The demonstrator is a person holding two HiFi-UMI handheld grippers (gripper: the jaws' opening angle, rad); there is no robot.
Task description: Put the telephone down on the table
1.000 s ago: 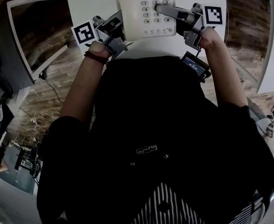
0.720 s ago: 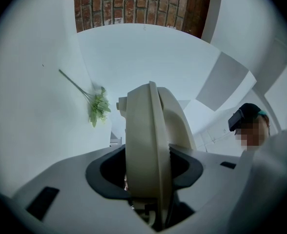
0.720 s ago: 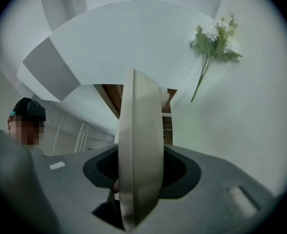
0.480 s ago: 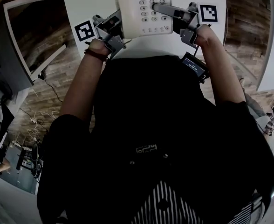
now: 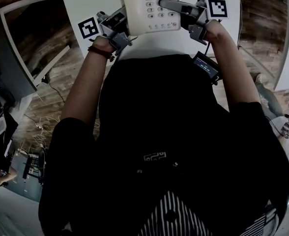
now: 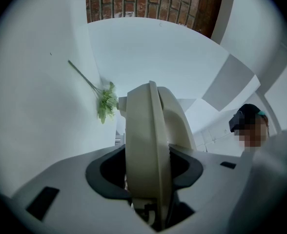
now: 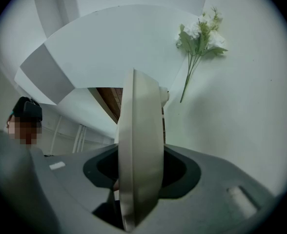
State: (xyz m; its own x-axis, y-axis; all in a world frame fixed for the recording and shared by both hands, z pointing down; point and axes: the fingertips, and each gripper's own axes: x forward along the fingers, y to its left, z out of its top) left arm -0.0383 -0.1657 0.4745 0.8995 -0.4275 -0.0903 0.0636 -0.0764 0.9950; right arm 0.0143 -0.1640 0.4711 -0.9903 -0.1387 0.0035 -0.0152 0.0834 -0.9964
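The telephone (image 5: 149,6) is not yet down. It hangs between the two grippers over the near edge of the white table (image 5: 78,1), about midway along that edge and close in front of the person. The left gripper (image 5: 122,26) clamps the left side of its body, and in the left gripper view the cream casing (image 6: 148,145) fills the gap between the jaws, with both pads pressed on it. The right gripper (image 5: 176,6) grips the right side with one jaw lying across the keypad, and the right gripper view shows the same edge-on casing (image 7: 138,155) pinched firmly. Both gripper views show a gap between the telephone and the tabletop, where a sprig of flowers (image 7: 199,38) lies well beyond it, so I judge the carrying part mostly done. What remains is to lower the telephone until its base rests flat, then open both grips and draw them clear.
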